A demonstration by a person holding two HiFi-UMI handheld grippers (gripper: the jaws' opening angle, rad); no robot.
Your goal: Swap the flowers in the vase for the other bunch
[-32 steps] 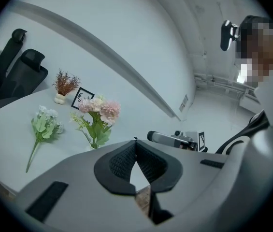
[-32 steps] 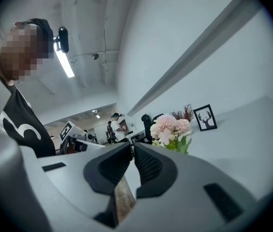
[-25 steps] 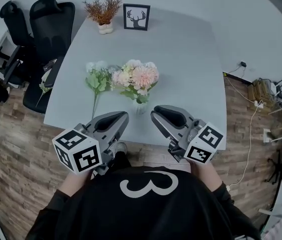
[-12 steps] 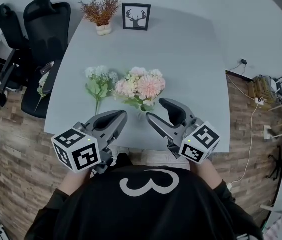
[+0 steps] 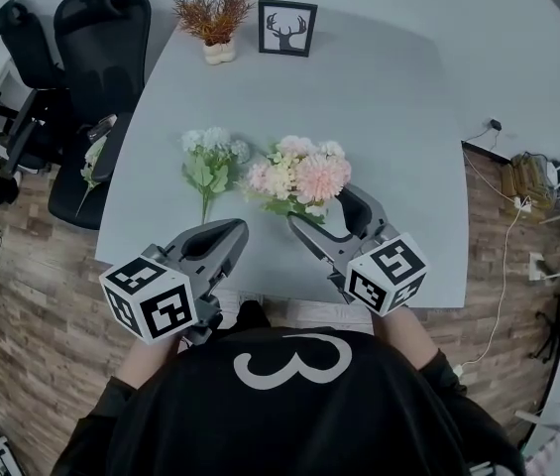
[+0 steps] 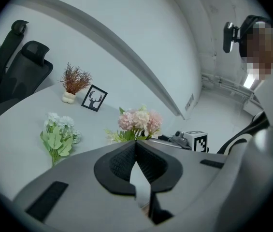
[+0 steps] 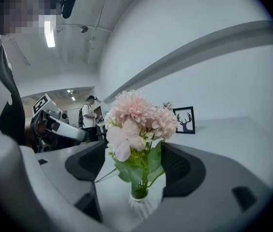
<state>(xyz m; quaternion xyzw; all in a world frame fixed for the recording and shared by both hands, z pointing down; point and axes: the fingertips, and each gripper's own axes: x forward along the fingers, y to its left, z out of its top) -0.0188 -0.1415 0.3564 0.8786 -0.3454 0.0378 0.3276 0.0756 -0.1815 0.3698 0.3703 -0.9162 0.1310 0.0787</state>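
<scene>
Pink flowers [image 5: 304, 175] in vase [image 7: 143, 203] near table [image 5: 379, 107] front edge, untouched between just-widened jaws of right gripper [image 5: 317, 209], left gripper [image 5: 234, 229] closed, empty

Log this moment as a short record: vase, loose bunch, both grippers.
vase: white, upright on the table, holding pink flowers
loose bunch: green and white, lying flat beside the vase, apart from it
left gripper: jaws together, empty
right gripper: jaws have just been opening; the vase stands between them, pads off it
</scene>
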